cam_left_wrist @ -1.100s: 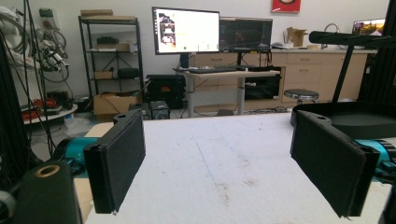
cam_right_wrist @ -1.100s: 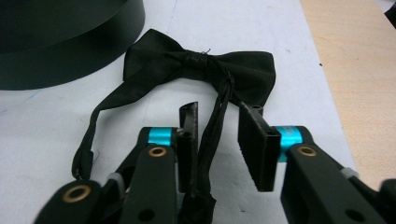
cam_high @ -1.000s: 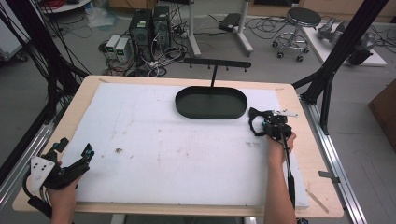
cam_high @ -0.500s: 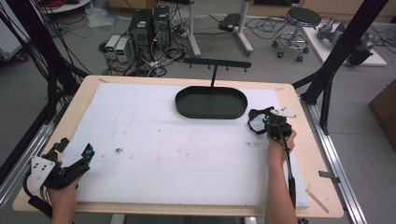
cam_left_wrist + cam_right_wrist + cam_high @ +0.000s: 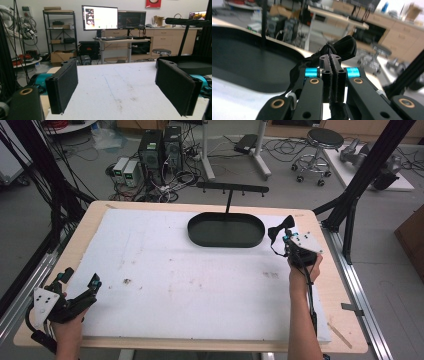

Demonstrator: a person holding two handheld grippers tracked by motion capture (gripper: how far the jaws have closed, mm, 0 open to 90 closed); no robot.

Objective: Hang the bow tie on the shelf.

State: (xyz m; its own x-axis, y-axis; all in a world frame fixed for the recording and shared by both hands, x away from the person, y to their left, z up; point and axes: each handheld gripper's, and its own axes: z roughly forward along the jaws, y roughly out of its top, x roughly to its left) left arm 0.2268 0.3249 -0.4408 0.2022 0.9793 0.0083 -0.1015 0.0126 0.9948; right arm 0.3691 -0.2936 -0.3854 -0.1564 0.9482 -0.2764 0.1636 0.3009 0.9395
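- The right hand-held gripper [image 5: 286, 236], clenched on a small black cloth [image 5: 342, 47], has lifted and moved closer to the black tray [image 5: 226, 231] than a second ago; I judge a hang or drop is coming.
- The left hand-held gripper [image 5: 75, 287] rests released, far from the tray.
- A black hook rack [image 5: 232, 187] stands behind the tray; nothing blocks the way.

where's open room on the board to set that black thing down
Most of the white foam board is bare: the wide middle between the left gripper and the right gripper, and the near strip by the table's front edge. The black oval tray also looks empty. It is tightest at the right, where the right gripper holds the black cloth beside the tray.
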